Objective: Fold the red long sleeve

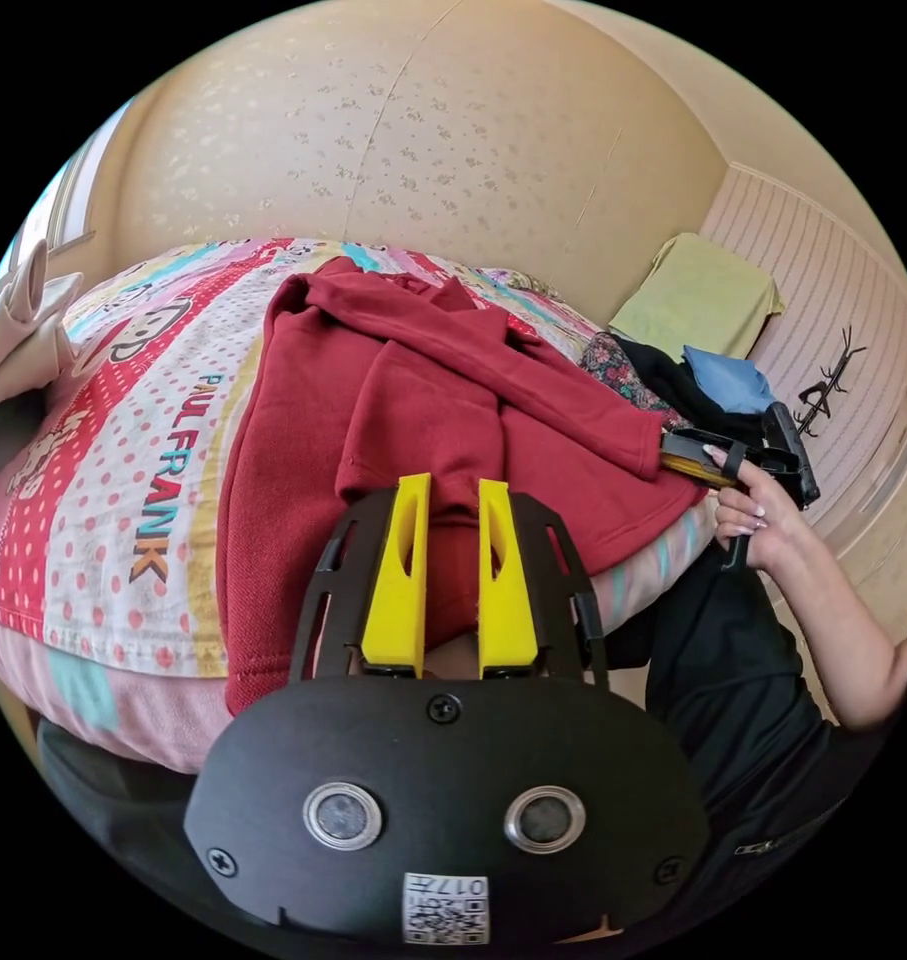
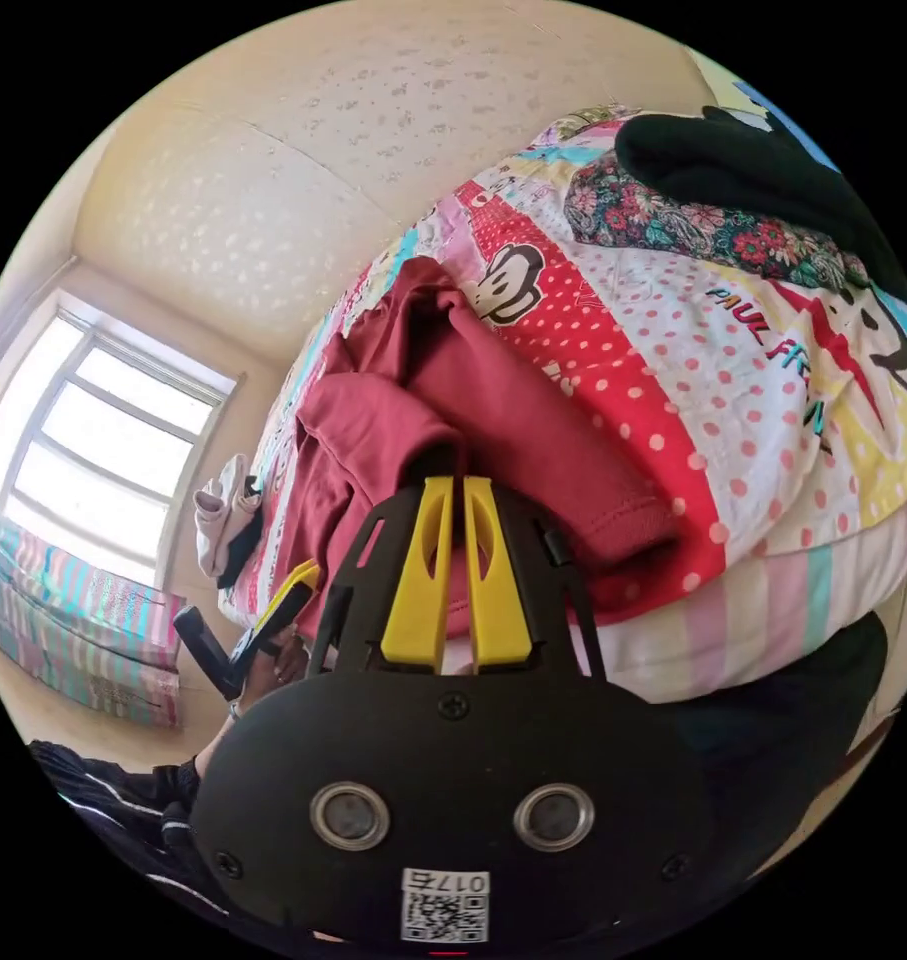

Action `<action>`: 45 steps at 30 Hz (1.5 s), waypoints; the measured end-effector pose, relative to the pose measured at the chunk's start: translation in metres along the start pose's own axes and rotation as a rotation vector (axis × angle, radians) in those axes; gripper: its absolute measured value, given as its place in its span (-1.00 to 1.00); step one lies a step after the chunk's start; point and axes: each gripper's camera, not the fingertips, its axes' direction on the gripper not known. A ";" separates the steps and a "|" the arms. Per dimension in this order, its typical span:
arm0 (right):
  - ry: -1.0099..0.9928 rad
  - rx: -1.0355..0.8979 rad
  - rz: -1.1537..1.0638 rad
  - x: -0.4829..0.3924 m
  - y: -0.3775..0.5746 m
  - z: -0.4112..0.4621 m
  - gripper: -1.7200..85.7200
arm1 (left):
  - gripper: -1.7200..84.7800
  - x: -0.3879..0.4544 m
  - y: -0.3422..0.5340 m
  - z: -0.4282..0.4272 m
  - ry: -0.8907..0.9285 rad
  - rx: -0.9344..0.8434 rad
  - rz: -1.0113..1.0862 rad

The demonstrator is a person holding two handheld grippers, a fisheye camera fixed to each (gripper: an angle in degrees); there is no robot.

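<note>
Garment: the red long sleeve point(image 1: 403, 400) lay on the patterned bedspread point(image 1: 123, 420), its near hem hanging over the bed's edge, both sleeves already laid across the body.
Sleeves: one sleeve ran diagonally across the chest toward the right gripper point(image 1: 695, 458); the other lay folded down toward the left gripper point(image 1: 451, 560).
Left gripper: its yellow jaws stood a little apart with red cloth between them; whether they pressed on that cloth could not be told from the left gripper view.
Right gripper: in its own view point(image 2: 451, 560) the jaws were nearly closed, with a fold of red fabric point(image 2: 493, 450) at their tips; a firm pinch looked likely. Seen from the left gripper view, it sat at the cuff end of the diagonal sleeve, held by a hand point(image 1: 748, 510).
Step in hand: by my judgement, the sleeves-in stage, each tool at a sleeve or edge, ahead of folding the body.
Next move: probably calls for smoothing the sleeves flat, then taking the hem at both sides and carrying it up toward the collar evenly.
Left gripper view alone: a heap of other clothes point(image 1: 693, 370) beside the garment, a green cloth point(image 1: 698, 295) beyond it.
Right gripper view alone: a window point(image 2: 93, 440), pale cloth point(image 2: 223, 510) at the bed's far edge, and the left gripper point(image 2: 273, 610) seen from outside.
</note>
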 end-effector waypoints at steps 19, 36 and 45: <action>0.194 -0.078 -0.188 -0.072 0.021 0.055 -0.79 | -0.66 0.044 -0.115 -0.017 0.136 0.040 0.137; 0.251 -0.049 -0.263 -0.134 0.052 0.074 -0.79 | -0.86 0.068 -0.122 0.069 -0.140 -0.306 0.150; 0.120 0.090 -0.208 -0.157 0.044 0.029 -0.72 | -0.81 0.045 -0.086 0.051 0.004 -0.172 0.114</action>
